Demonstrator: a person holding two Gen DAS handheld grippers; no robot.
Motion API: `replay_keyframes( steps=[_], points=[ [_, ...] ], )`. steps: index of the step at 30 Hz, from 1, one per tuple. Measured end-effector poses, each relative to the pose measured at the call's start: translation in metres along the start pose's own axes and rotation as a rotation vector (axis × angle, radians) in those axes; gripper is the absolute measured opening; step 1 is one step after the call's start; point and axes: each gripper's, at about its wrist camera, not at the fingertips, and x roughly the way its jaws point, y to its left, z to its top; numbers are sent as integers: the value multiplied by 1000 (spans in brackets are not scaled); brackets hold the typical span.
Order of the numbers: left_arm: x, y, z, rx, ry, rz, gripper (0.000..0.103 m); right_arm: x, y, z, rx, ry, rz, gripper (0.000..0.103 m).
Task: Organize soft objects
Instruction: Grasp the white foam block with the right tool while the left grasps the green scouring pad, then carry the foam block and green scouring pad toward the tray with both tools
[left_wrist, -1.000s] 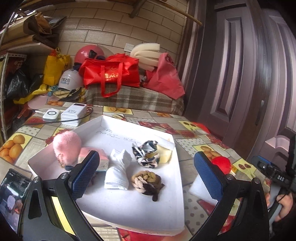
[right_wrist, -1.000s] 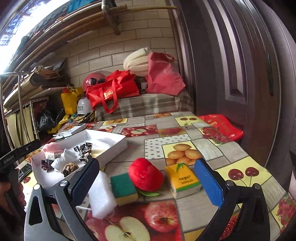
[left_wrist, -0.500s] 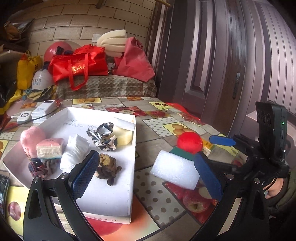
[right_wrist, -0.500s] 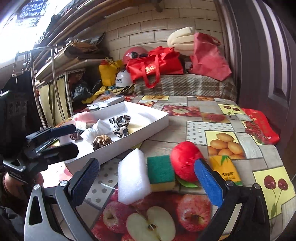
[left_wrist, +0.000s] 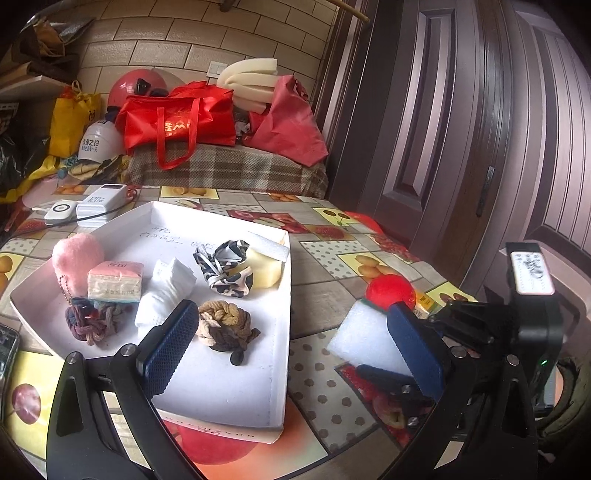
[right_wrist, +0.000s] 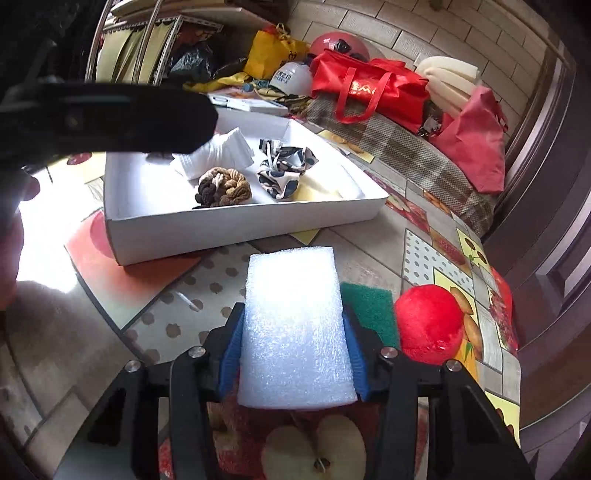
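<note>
My right gripper (right_wrist: 293, 350) is shut on a white foam block (right_wrist: 295, 325), its blue pads pressed on both sides, low over the table. The block also shows in the left wrist view (left_wrist: 364, 338). A white tray (left_wrist: 221, 413) holds a pink plush (left_wrist: 75, 258), a tissue pack (left_wrist: 114, 280), a white cloth (left_wrist: 166, 291), a patterned cloth (left_wrist: 225, 267), a braided brown knot (left_wrist: 225, 325) and a yellow sponge (left_wrist: 264, 271). My left gripper (left_wrist: 291, 343) is open and empty above the tray's near right corner. A red plush ball (right_wrist: 430, 323) and a green sponge (right_wrist: 371, 304) lie right of the block.
The tray's near wall (right_wrist: 229, 229) stands just beyond the foam block. A yellow tissue pack (left_wrist: 426, 301) lies behind the red ball. A power bank (left_wrist: 99, 206) sits past the tray. Red bags (left_wrist: 177, 118) crowd the bench at the back. A dark door (left_wrist: 461, 129) is on the right.
My right gripper moved in on the white foam block and closed on it. My left gripper swung back slightly left over the tray's corner, still open.
</note>
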Motion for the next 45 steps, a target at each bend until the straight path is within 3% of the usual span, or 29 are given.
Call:
replay_keyframes(
  steps=[3,8,11,18,19,20,21,22,28,34,45],
  points=[
    [10,-21,-2,95,42,-17,103,-35,-38,-21,196,-75,-1,49],
    [57,-70,-5,229,188,-93,103,-53,-130,-72,584,-80,-24,49],
    [89,-93,-5,297,251,-89,103,-57,-149,-83,659,-95,-18,49],
    [146,-105,-7,350,402,-62,102,-55,-137,-75,603,-108,2,49],
    [149,-105,-8,347,420,-62,93,-55,-137,-75,602,-109,7,49],
    [151,-105,-9,346,431,-57,67,-54,-138,-75,603,-110,12,49],
    [153,-105,-11,347,445,-56,57,-54,-139,-75,606,-112,14,49],
    [152,-106,-13,350,450,-53,57,-54,-139,-75,610,-114,15,49],
    [109,-106,-10,340,293,-70,55,-62,-140,-77,613,-159,-1,49],
    [52,-90,-3,299,37,-8,55,-88,-129,-76,637,-329,-31,49],
    [15,-33,2,194,-30,89,55,-81,-107,-56,642,-349,-20,49]
  ],
)
